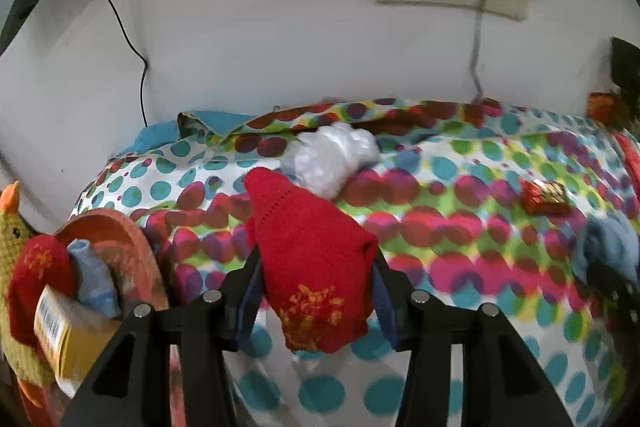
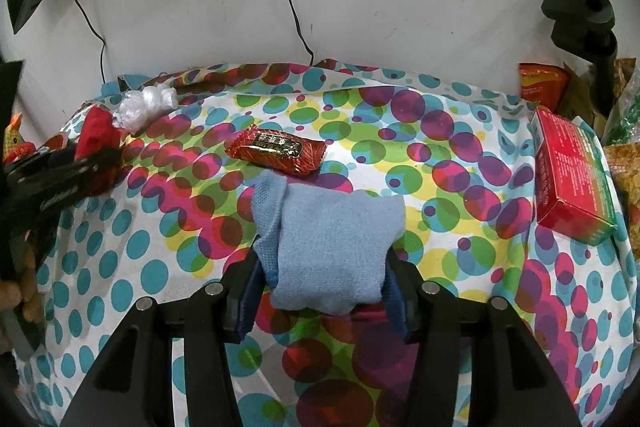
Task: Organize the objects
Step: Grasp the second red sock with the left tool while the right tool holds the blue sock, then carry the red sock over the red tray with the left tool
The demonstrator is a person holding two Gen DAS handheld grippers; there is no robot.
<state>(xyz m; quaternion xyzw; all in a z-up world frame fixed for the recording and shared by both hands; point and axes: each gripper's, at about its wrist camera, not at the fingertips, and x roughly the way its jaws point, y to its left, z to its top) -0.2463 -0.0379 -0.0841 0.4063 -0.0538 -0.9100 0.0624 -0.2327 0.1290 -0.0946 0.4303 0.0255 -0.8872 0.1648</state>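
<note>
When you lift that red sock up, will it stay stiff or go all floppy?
Probably floppy: the red sock is soft knit, already bulging and creased between the left hand-held gripper pads. It is likely light, being just a small folded piece of cloth. It should not slip easily, since the knit looks rough and the pads squeeze both its sides.
</note>
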